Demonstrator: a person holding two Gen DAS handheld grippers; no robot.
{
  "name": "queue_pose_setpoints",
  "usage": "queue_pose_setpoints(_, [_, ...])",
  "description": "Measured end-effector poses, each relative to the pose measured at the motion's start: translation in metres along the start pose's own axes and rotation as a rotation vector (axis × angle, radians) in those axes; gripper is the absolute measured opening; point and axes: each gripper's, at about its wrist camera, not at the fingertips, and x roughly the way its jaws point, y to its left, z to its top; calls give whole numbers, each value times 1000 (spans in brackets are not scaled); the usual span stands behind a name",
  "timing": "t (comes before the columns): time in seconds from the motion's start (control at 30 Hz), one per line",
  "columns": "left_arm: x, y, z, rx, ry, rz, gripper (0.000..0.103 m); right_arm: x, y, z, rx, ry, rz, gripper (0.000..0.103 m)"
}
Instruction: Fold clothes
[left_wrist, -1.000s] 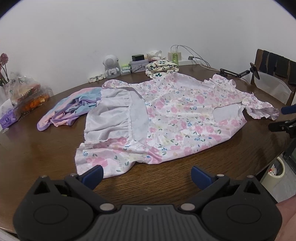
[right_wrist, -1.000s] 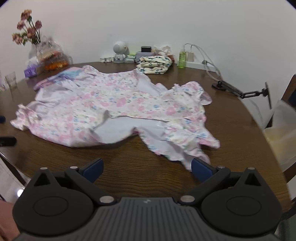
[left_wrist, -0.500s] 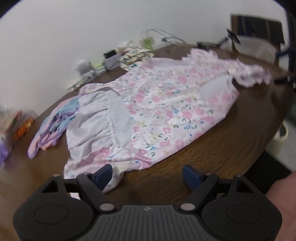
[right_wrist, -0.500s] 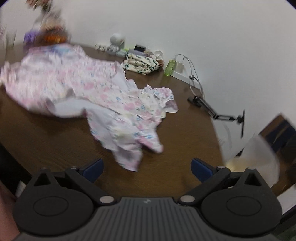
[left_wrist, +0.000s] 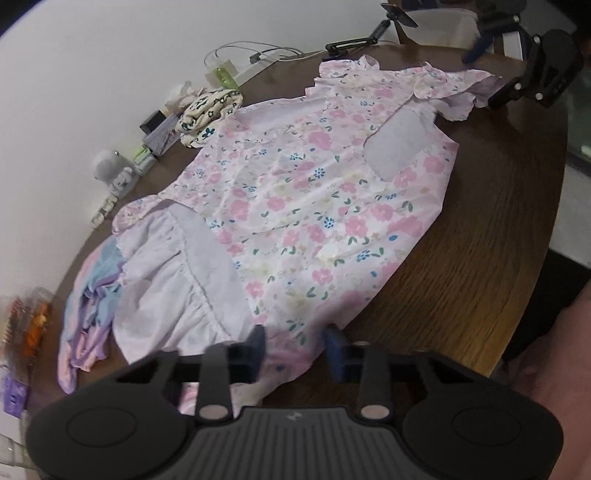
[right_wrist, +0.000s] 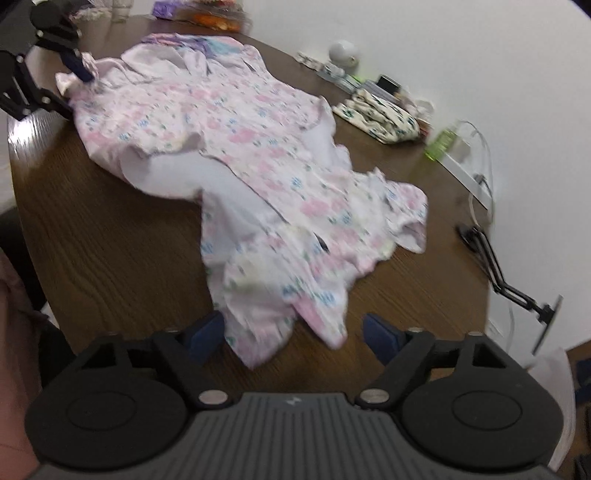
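Note:
A pink floral dress (left_wrist: 314, 206) lies spread on the round wooden table (left_wrist: 498, 229); it also shows in the right wrist view (right_wrist: 258, 155). My left gripper (left_wrist: 293, 345) sits over the dress's hem corner, its jaws partly closed with hem fabric between them. My right gripper (right_wrist: 293, 332) is open, its jaws either side of the ruffled sleeve end (right_wrist: 280, 317). The left gripper also shows in the right wrist view (right_wrist: 79, 68) at the hem, and the right gripper shows in the left wrist view (left_wrist: 480, 74) by the sleeve.
A pastel striped garment (left_wrist: 92, 306) lies beside the dress. A folded cream printed garment (left_wrist: 208, 110), a white figurine (left_wrist: 110, 170), a green bottle (right_wrist: 441, 146), cables and a black phone arm (right_wrist: 506, 280) stand along the wall side. Snack packets (left_wrist: 29, 325) are at the left.
Both grippers have moved in close to the dress: the left onto the hem corner with jaws narrowing, the right to the sleeve end, still open.

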Motion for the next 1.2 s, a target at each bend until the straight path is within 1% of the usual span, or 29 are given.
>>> queue_pose_setpoints(0.03, [1, 0, 0, -8, -5, -3, 22, 1, -1, 1, 13, -4, 16, 46])
queue_pose_setpoints(0.07, [2, 0, 0, -16, -9, -6, 15, 3, -1, 2, 23, -6, 23, 33])
queue_pose_setpoints(0.13, [1, -1, -1, -26, -19, -9, 12, 2, 1, 0, 26, -6, 17, 24])
queue_pose_setpoints(0.2, [0, -1, -1, -35, -32, 4, 5, 1, 3, -1, 30, -9, 9, 20])
queue_pose_setpoints(0.23, [-1, 0, 0, -41, -38, 10, 3, 0, 3, -1, 37, -13, 6, 11])
queue_pose_setpoints(0.27, [-3, 1, 0, -46, -45, 17, 0, -1, 2, -1, 43, -16, 3, 8])
queue_pose_setpoints(0.33, [-6, 2, 2, -49, -56, 27, 0, -3, 2, -1, 56, -23, -4, 5])
queue_pose_setpoints(0.43, [-14, 6, 9, -15, -69, 57, 0, -10, 0, 4, 52, -24, -15, 5])
queue_pose_setpoints(0.5, [-20, 17, 21, 13, -94, 94, 0, -14, -8, 14, 44, -22, -22, 5])
queue_pose_setpoints(0.6, [-22, 39, 49, 85, -136, 183, 0, -20, -28, 37, 26, -18, -45, 5])
queue_pose_setpoints(0.7, [-3, 59, 84, 173, -161, 241, 0, -11, -49, 69, -27, 3, -56, 5])
queue_pose_setpoints(0.77, [22, 69, 105, 234, -145, 243, 0, 4, -59, 89, -58, 30, -49, 5])
queue_pose_setpoints(0.83, [52, 77, 118, 257, -116, 222, 0, 29, -69, 102, -71, 78, -10, 5])
queue_pose_setpoints(0.9, [82, 85, 125, 240, -70, 156, 0, 56, -79, 112, -69, 129, 30, 5])
queue_pose_setpoints(0.97, [111, 93, 129, 213, -28, 97, 1, 80, -87, 114, -46, 171, 61, 5])
queue_pose_setpoints(1.03, [127, 98, 125, 185, 6, 54, 5, 98, -95, 111, -9, 203, 94, 5])
queue_pose_setpoints(1.07, [133, 101, 122, 162, 17, 31, 8, 104, -98, 108, 8, 207, 103, 6])
queue_pose_setpoints(1.13, [138, 107, 117, 122, 24, 8, 13, 107, -104, 104, 51, 199, 121, 7])
queue_pose_setpoints(1.2, [138, 113, 113, 79, 18, 1, 21, 105, -111, 101, 100, 178, 129, 13])
